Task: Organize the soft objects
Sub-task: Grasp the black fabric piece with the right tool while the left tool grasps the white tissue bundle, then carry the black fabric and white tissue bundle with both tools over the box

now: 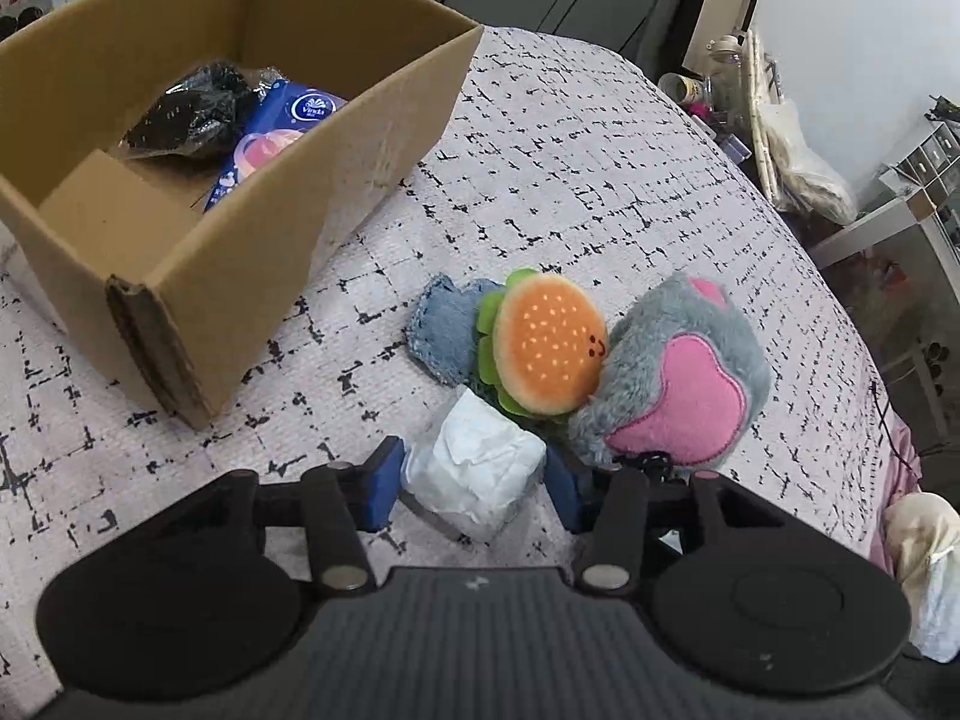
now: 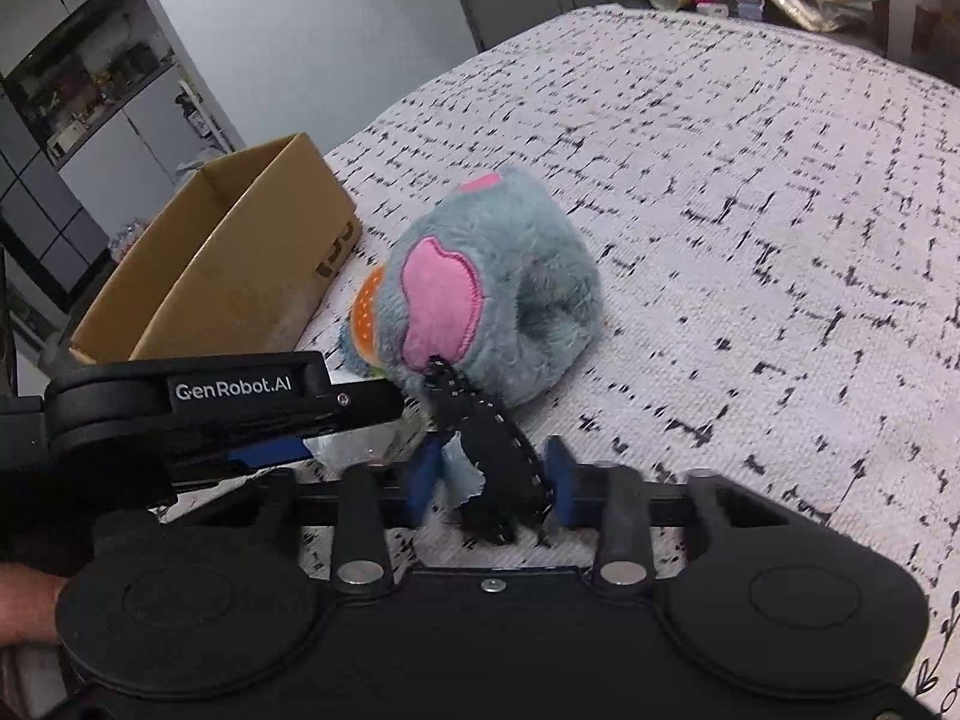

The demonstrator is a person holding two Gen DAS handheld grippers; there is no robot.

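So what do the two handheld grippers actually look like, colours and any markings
Both grippers are black plastic: a ribbed body, two round discs at the sides, and linkage bars with silver pivot pins. The left gripper and right gripper have blue fingers. White GenRobot.AI lettering marks the left one's side.

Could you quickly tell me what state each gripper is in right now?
Left gripper: closed on the white packet.
Right gripper: closed on the plush's black strap.
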